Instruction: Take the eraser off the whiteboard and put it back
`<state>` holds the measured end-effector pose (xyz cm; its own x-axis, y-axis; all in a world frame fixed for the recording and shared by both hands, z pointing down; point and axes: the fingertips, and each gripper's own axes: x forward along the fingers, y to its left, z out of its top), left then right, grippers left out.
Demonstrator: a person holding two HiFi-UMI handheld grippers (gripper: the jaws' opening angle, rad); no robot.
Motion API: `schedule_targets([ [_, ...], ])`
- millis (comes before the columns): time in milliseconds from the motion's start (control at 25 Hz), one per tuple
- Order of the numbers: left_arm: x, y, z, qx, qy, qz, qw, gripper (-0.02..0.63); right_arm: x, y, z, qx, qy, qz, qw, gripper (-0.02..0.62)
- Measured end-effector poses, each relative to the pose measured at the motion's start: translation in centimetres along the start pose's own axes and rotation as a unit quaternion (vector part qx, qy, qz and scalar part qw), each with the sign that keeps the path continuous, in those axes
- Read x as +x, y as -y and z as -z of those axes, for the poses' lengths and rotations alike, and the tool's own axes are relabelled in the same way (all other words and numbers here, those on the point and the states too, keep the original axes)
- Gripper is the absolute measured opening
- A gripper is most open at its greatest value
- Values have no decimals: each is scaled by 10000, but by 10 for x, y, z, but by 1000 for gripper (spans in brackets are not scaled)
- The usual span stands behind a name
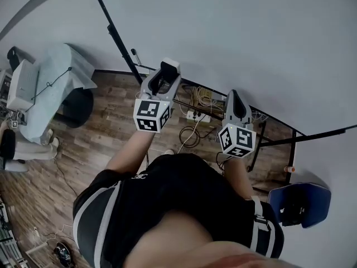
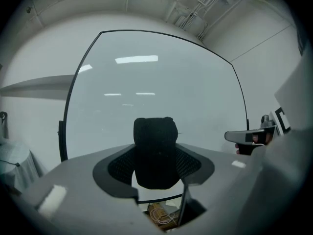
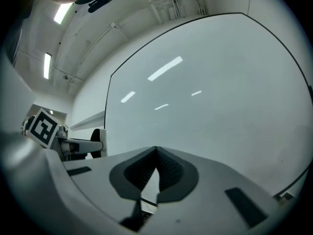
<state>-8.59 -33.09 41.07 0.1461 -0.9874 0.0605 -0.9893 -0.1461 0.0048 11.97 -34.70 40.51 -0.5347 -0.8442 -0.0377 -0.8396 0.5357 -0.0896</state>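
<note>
Whiteboard [image 1: 223, 32]: a large pale board in a thin dark frame. It fills the upper part of the head view and faces both grippers.
Left gripper [image 1: 165, 74]: held level and pointed at the whiteboard, near its lower frame edge. Its ribbed pads pinch a dark block from both sides.
Eraser [image 2: 155, 151]: black, with a rough fabric-like face, standing upright between the left gripper's pads in front of the whiteboard's lower middle. Whether it touches the board surface cannot be told.
Right gripper [image 1: 235, 102]: also level and aimed at the whiteboard, just beside the left gripper and further along the board's lower edge. Its pads are pressed together at the tips with nothing between them.
Person [image 1: 178, 200]: in a black shirt with pale stripes, standing in front of the whiteboard with both forearms reaching toward it.
Cables [image 1: 195, 119]: a tangle with a white power strip on the wooden floor [image 1: 95, 144], below the whiteboard's lower edge.
Blue chair [image 1: 301, 202]: on the right-hand side of the person, near the whiteboard's stand.
Covered table [image 1: 56, 82]: draped in a pale cloth, well apart from the whiteboard on the left.
</note>
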Motion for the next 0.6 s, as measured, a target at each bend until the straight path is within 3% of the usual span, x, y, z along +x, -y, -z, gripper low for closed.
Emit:
schedule_targets([
  [320, 19, 35, 1, -88, 18, 427, 9990, 232, -7, 12, 3, -67, -54, 137, 9999, 5],
  [600, 20, 39, 1, -38, -3, 493, 9988, 232, -9, 16, 7, -51, -76, 218, 9997, 5],
])
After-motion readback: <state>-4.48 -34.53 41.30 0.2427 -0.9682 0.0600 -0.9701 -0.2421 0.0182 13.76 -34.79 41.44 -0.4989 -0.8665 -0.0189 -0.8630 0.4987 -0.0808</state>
